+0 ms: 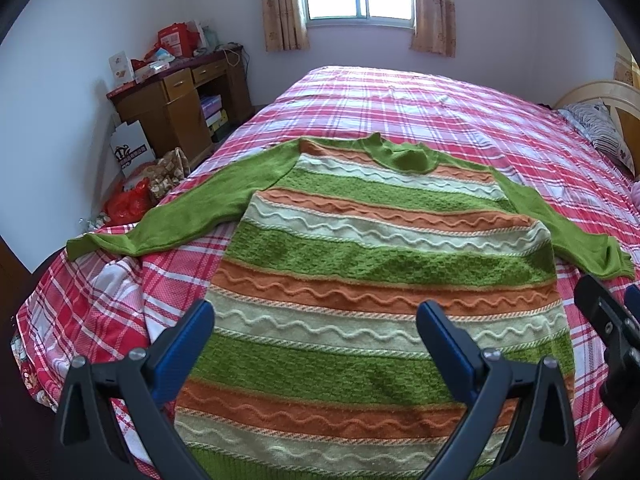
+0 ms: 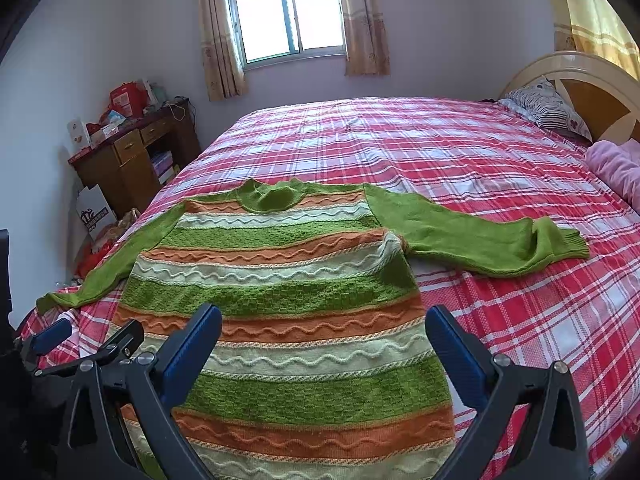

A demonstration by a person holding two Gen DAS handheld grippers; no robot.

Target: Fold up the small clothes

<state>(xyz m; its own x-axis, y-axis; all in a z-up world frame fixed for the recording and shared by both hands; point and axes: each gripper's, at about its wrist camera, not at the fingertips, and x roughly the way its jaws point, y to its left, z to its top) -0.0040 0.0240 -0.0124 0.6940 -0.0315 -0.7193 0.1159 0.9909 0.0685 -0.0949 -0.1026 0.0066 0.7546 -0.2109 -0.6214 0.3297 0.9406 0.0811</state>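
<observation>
A striped green, orange and cream sweater [image 1: 384, 264] is laid flat mid-frame on the plaid bedspread [image 1: 460, 120], sleeves spread. The left gripper [image 1: 316, 320] and right gripper [image 2: 324, 324] are held spread apart above its hem, grasping nothing. Print on the white box [image 1: 132, 148] at left cannot be read.

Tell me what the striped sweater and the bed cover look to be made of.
Striped sweater: thick knit, probably wool or acrylic yarn, matte and fuzzy, with raised wavy ridges. Bed cover: thin woven plaid cloth, likely cotton, matte, with a visible weave and small creases.

Sweater [image 1: 360, 264] hem cut off by bottom edge, both views.
</observation>
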